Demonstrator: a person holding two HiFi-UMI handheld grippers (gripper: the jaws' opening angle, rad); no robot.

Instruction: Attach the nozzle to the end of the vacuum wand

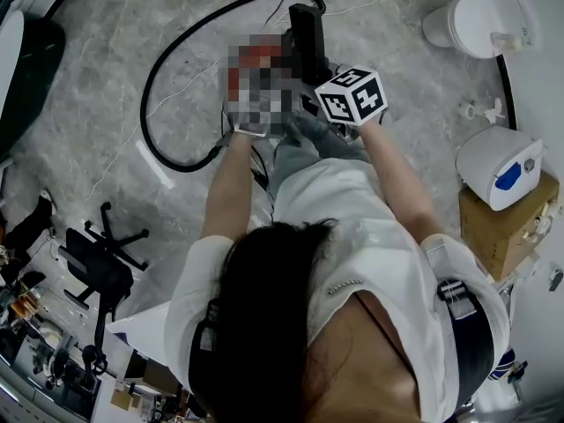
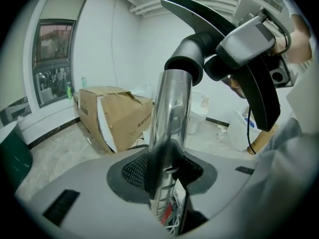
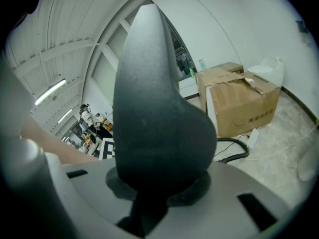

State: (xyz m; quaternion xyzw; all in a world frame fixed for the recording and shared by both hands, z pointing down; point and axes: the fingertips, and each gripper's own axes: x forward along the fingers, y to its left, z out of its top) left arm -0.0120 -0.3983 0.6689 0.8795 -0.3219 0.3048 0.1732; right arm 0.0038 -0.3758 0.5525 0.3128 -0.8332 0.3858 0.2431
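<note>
Our left gripper (image 2: 164,171) clamps the wand (image 2: 169,113). Our right gripper (image 3: 159,183) grips the nozzle (image 3: 149,108), whose collar meets the wand's top end. We line the nozzle up along the wand, then push straight on, not at a slant.

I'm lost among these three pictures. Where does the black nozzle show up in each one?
Head view: the nozzle, top centre, just beyond the marker cube.
Left gripper view: upper right, the black curved piece above the silver wand.
Right gripper view: fills the centre, clamped between the jaws.
Shared landmark: the cardboard box, in both gripper views; I cannot surely match it in the head view.
</note>
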